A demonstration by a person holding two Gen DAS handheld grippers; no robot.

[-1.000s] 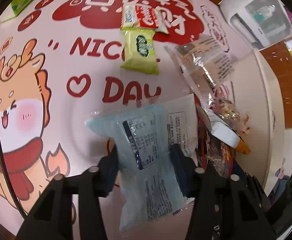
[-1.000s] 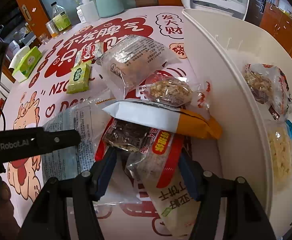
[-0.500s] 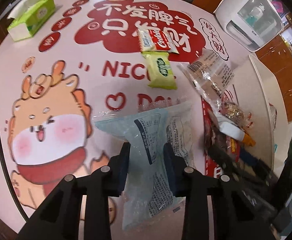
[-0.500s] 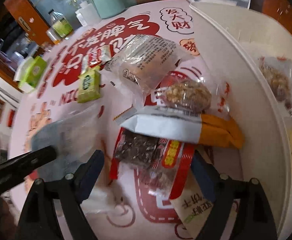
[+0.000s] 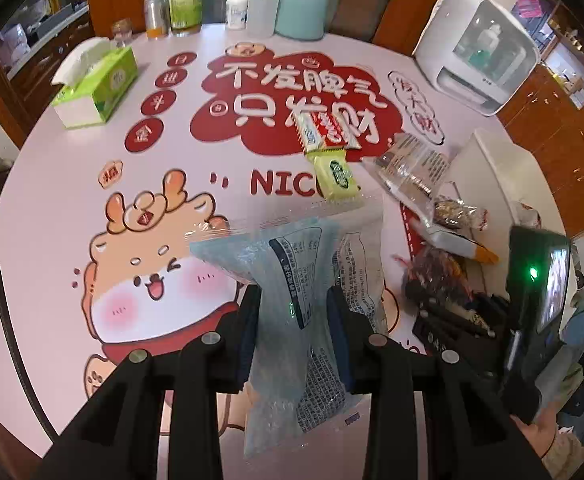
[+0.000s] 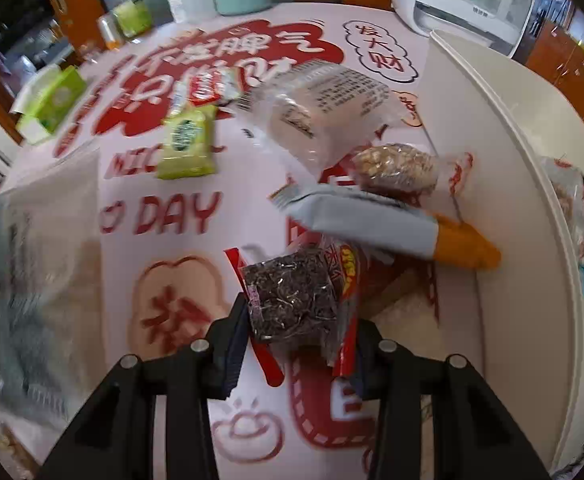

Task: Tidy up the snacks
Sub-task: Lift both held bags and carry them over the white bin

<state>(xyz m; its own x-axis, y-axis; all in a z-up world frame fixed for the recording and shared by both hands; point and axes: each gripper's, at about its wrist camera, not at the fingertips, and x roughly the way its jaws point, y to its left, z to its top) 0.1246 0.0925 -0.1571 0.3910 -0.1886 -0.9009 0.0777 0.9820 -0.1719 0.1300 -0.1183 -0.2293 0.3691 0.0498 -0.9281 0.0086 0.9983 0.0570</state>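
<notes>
Landmark: the white bin (image 6: 531, 184) at the right of the worktop (image 5: 72, 200); every place below is given relative to it.

Tissue box (image 5: 96, 80): furthest from the bin, at the far left; not a snack, no risk seen.

Left gripper (image 5: 293, 320): jaws clenched on the pale blue packet (image 5: 292, 280), held above the worktop well left of the bin.

Blue packet risk: the film is thin and crumpled and the jaws pinch only a narrow fold in its middle, so I judge it could slide out on a quick swing toward the bin.

Green packet (image 6: 188, 142) and red-and-white bar (image 6: 208, 88): lying on the worktop, left of the bin and beyond the loose pile; probably safe from a sweep.

Right gripper (image 6: 299, 332): jaws clenched on the red-edged packet of dark strands (image 6: 292, 296), held close to the bin's left wall.

Dark packet risk: it is held by its lower end and the rest stands up unsupported; I judge it may flop or twist and catch the rim instead of dropping in.

Loose pile: a clear wrapped cake (image 6: 319, 108), a nut cluster bag (image 6: 395, 168) and a grey-and-orange packet (image 6: 371, 224) lie just beside the bin wall, the last touching it.

Pile risk: a low path into the bin could knock these about.

Crossing risk: both loads head for the same bin, so the grippers may collide.

Bin contents: some packets inside already, partly hidden.
</notes>
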